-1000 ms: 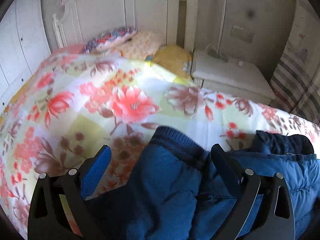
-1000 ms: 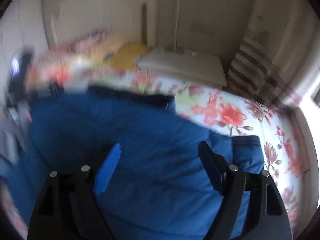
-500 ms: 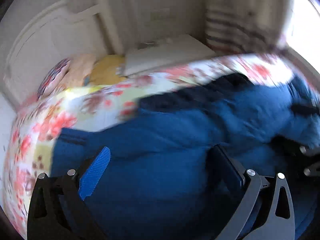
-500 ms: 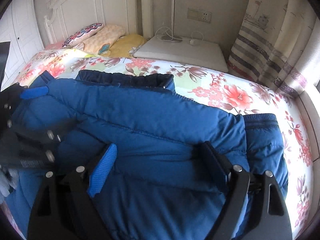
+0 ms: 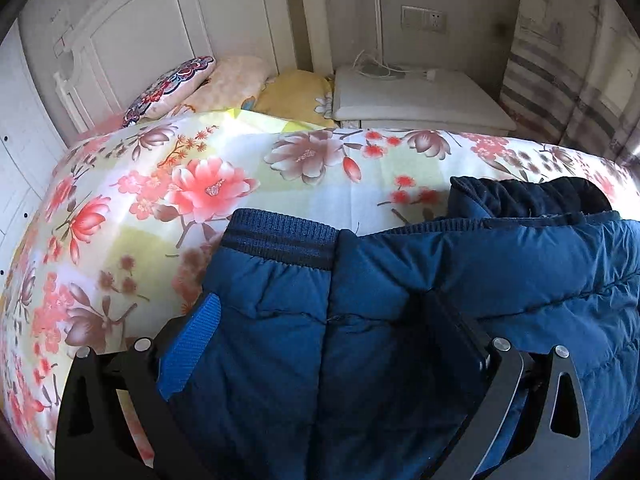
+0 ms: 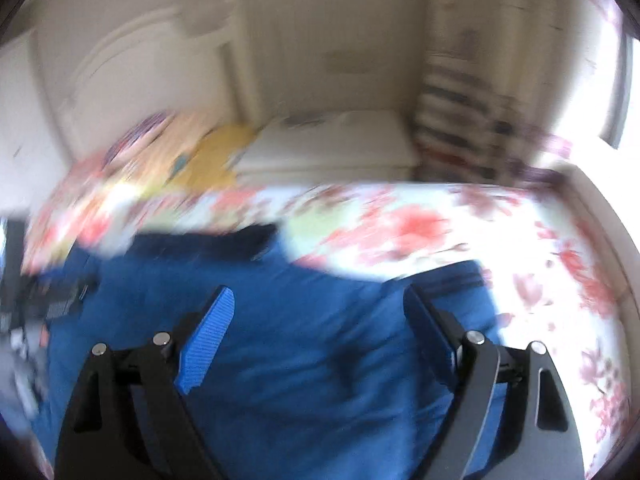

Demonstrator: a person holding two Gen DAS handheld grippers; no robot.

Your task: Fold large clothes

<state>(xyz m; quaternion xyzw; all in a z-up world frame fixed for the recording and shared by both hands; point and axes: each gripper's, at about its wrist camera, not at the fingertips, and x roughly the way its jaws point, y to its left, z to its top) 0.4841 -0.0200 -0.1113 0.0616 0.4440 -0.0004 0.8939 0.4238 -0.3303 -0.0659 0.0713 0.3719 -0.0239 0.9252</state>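
The left hand-held gripper has its fingers spread wide over the blue padded jacket, the jacket's folded sleeve with its ribbed cuff lying between them; the blue pad on the left finger sits at the sleeve's left edge, and whether it presses the cloth cannot be told. The right hand-held gripper is likewise wide apart above the jacket, having just opened a little further, with only the jacket's flat surface between its fingers and nothing pinched; that view is smeared with blur. The jacket lies on the near part of the bed, on a floral bedspread, its dark collar toward the far right. Far off, pillows rest against the white headboard, with a white nightstand just right of them and a striped curtain beyond.
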